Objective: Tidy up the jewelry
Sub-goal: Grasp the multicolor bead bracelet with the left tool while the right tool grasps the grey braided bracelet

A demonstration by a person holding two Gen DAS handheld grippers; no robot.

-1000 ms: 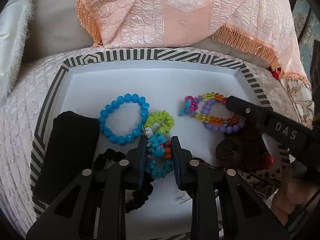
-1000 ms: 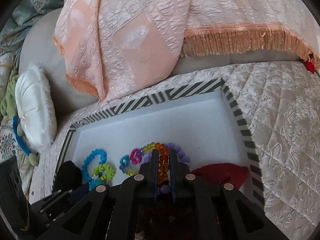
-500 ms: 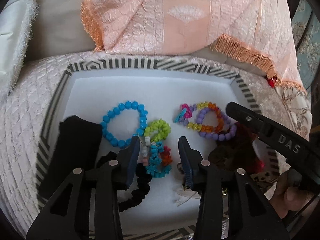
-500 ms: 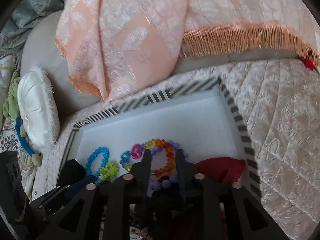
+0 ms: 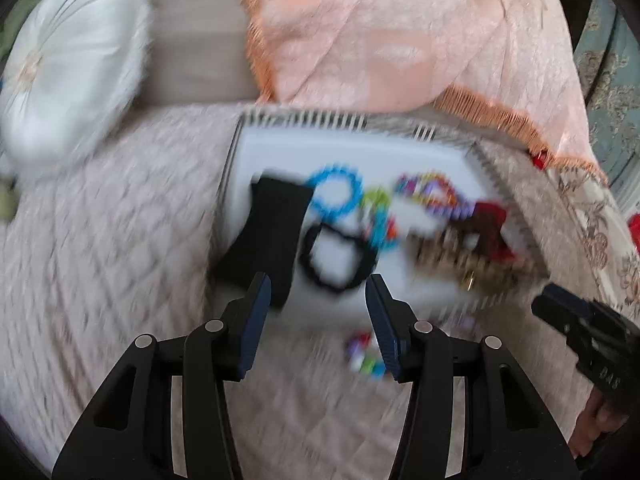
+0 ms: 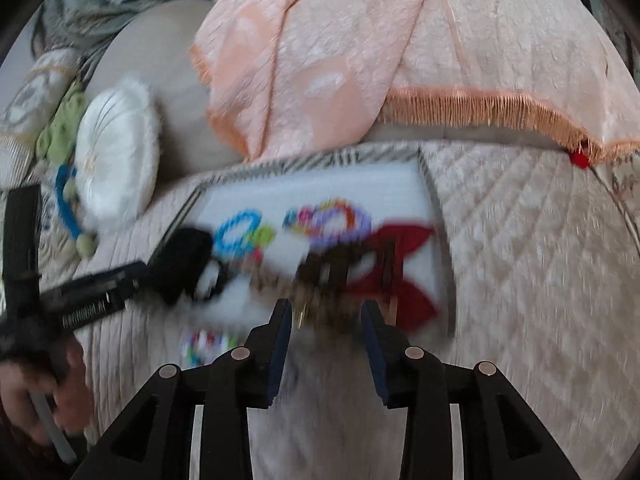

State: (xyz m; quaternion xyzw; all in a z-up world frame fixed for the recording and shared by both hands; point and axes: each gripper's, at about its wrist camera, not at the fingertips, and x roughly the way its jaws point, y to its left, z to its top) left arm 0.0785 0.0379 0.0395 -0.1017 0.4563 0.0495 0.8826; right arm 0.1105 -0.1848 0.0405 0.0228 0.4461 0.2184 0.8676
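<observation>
Both views are blurred by motion. A striped-rim tray (image 5: 304, 118) (image 6: 312, 162) with a white floor lies on the quilt. In it are a blue bead bracelet (image 5: 334, 194) (image 6: 238, 234), a green one (image 5: 378, 200), a multicolour one (image 5: 432, 192) (image 6: 336, 218), a black scrunchie (image 5: 336, 260) and a black pouch (image 5: 276, 232) (image 6: 184, 256). My left gripper (image 5: 318, 300) hangs over the tray's near edge, jaws opening, nothing between them. My right gripper (image 6: 324, 320) is also opening and empty, just short of a brown item (image 6: 332, 276) and a red bow (image 6: 404, 264).
A small beaded piece (image 5: 366, 354) (image 6: 208, 346) lies on the quilt outside the tray's near edge. A white round cushion (image 5: 76, 52) (image 6: 116, 156) sits at the left. A peach fringed throw (image 5: 380, 40) (image 6: 360, 40) hangs behind the tray.
Both grippers let go of the bracelets they were shut on, opened, and pulled back and up from the tray. The bracelets stay in the tray.
</observation>
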